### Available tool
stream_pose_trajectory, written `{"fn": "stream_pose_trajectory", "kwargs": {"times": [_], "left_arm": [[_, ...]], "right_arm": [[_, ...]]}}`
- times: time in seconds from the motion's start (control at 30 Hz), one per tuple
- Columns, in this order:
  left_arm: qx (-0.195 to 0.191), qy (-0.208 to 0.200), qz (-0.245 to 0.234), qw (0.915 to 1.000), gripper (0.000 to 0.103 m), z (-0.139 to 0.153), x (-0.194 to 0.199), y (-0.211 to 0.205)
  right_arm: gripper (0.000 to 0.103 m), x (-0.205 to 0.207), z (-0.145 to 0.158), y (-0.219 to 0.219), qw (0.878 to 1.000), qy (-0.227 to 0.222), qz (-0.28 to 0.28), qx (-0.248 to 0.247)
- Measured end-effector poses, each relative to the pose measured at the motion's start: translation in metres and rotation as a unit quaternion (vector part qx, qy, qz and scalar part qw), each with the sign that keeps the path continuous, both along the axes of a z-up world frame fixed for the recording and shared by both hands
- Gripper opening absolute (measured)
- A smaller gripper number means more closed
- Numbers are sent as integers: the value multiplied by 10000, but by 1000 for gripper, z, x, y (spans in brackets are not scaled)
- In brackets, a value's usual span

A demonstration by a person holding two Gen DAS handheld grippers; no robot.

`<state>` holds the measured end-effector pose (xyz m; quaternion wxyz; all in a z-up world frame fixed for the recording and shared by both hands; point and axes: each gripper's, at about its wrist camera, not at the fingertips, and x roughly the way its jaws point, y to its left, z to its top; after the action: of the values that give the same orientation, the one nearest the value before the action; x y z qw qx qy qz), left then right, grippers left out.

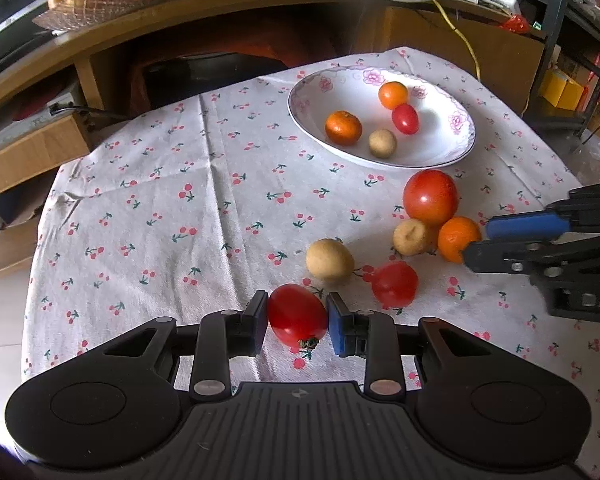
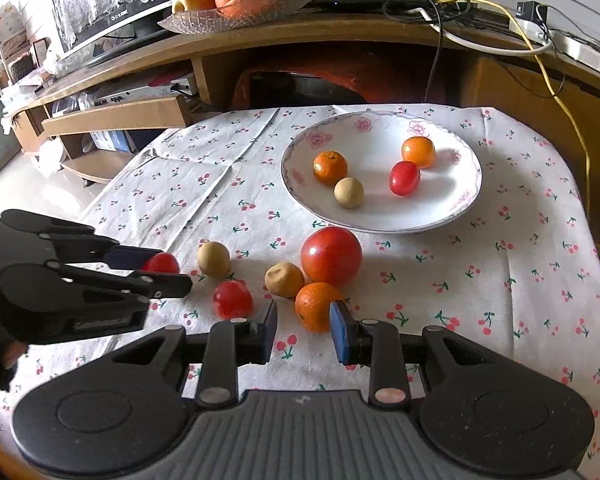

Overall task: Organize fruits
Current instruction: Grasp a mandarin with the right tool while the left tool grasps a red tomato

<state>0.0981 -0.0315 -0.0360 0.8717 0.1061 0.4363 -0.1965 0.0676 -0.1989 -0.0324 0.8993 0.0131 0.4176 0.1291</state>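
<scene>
At the lower centre of the left wrist view, the left tongs (image 1: 298, 322) clasped a small tomato (image 1: 297, 315), likely soft and slippery, across its middle, while the right tongs (image 2: 303, 330) gaped around a mandarin (image 2: 315, 305).

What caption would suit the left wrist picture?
Left gripper clamps a small red tomato above the cherry-print cloth; plate beyond.

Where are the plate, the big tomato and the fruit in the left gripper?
plate (image 2: 436, 216): right wrist view, bare near rim.
big tomato (image 2: 331, 255): right wrist view, centre.
small tomato (image 1: 297, 315): left wrist view, middle, in the left gripper (image 1: 298, 318).
</scene>
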Motion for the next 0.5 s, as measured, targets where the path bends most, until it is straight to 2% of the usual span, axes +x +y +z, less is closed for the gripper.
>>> {"fn": "stream_pose_trajectory", "kwargs": {"times": [0.17,0.5], "left_arm": [[-55,13,-42,10000,39,3,-3,0],[75,34,-155,9998,40,-4,-4,-5]], "right_arm": [[38,9,-7,3,9998,-70,-44,-190],[38,20,-17,-2,9993,70,-200,-311]]}}
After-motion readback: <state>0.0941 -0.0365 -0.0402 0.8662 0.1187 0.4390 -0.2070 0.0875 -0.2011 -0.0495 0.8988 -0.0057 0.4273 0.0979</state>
